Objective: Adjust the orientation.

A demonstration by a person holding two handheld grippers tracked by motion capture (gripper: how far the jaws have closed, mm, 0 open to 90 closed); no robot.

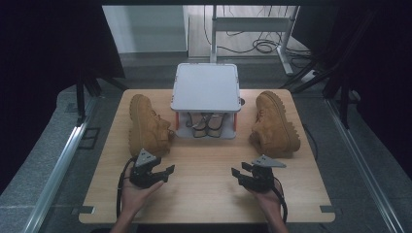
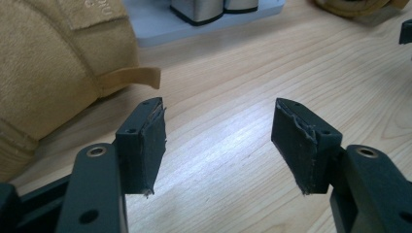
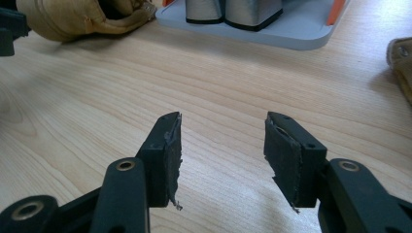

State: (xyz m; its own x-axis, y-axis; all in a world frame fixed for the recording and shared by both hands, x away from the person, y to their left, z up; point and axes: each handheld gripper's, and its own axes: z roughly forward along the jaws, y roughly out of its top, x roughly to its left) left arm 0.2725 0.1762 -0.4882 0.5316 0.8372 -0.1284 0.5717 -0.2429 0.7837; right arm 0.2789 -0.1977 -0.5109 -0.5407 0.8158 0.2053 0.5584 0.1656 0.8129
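I have the pale wooden table (image 1: 204, 194) laid out in front of me, grain running crosswise, a smooth varnished board with rounded corners. At its far middle stands the grey plastic two-tier rack (image 1: 206, 87), a flat square top on orange posts, and on its lower shelf sits a pair of shiny shoes (image 1: 205, 124), toes toward me; it looks like storage for footwear.

Either side of the rack lie the two tan suede ankle boots, chunky, with ridged rubber soles. The left boot (image 1: 145, 124) rests on its side just beside the rack's left edge, the right boot (image 1: 274, 124) on its side near the rack's right edge. They read as one pair, set apart so each hand gets one. In the left gripper view the boot's napped collar (image 2: 53, 63) bulges close at the left, its pull tab (image 2: 133, 77) sticking out toward the bare wood.

Now the hands: my left gripper (image 1: 165, 172) hovers near the left boot's heel end, jaws spread, nothing between them but table. My right gripper (image 1: 240, 174) sits mirror-fashion, well short of the right boot, jaws likewise parted and empty. Both point inward toward the table's middle, black pads (image 3: 170, 155) frayed at the edges, rubbery and worn. I judge neither boot is gripped at this point; both lie free on the wood.
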